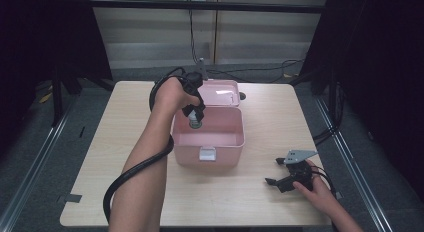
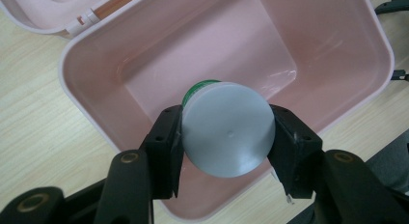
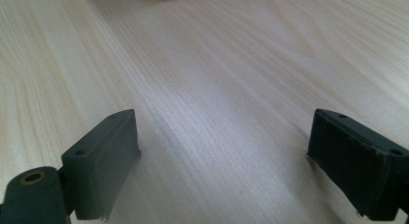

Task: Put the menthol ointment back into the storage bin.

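The small jar (image 2: 225,130), grey cap toward the camera and green band behind it, is clamped between the pads of the left claw (image 1: 194,117), hanging over the open pink box (image 1: 235,142). Its long axis points straight down into the box, toward the rear-left part of the bare floor, with the box walls well clear on every side. The box lid (image 1: 220,93) stands open behind. The right claw (image 1: 282,178) rests on the counter (image 1: 125,117) right of the box, jaws apart, holding nothing.
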The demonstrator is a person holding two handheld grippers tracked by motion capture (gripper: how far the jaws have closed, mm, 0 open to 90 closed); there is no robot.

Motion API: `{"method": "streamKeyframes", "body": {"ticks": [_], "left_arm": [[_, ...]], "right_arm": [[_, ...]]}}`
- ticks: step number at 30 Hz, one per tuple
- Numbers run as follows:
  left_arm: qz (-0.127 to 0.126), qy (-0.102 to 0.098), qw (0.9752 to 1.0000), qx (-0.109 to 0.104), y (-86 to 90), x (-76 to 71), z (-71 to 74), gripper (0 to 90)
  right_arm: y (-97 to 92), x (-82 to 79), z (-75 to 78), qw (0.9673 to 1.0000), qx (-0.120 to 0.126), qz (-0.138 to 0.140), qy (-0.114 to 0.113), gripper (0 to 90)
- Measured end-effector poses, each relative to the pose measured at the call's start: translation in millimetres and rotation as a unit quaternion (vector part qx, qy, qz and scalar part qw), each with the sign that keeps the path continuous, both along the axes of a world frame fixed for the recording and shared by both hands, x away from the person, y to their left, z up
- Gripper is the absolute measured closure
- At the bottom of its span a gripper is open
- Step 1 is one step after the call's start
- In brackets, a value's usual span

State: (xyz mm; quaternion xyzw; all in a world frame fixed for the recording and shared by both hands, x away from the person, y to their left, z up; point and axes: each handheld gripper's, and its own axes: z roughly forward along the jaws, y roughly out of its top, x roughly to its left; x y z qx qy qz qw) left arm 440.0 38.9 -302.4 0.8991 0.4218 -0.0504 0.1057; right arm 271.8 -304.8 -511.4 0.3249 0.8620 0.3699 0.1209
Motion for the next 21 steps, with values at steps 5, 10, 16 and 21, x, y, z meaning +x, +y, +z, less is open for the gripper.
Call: {"method": "streamKeyframes", "body": {"ticks": [5,10,16,21], "left_arm": [[-0.006,0.000,1.0000,0.002,-4.2,2.9,-3.2,49.9],[-0.004,0.005,1.0000,0.004,-10.2,6.1,-10.7,50.0],[0.005,0.008,1.0000,0.003,-14.3,9.5,-20.4,50.0],[0.008,0.014,0.9998,0.007,-16.1,14.0,-30.1,50.0]], "right_arm": [[0.0,0.0,0.0,1.0000,0.000,0.000,0.000,10.0],[0.0,0.0,0.0,1.0000,0.000,0.000,0.000,10.1],[-0.1,0.2,-0.1,1.0000,0.000,0.001,-0.002,10.0],[0.1,0.1,-0.1,1.0000,0.001,0.000,-0.001,10.1]]}}
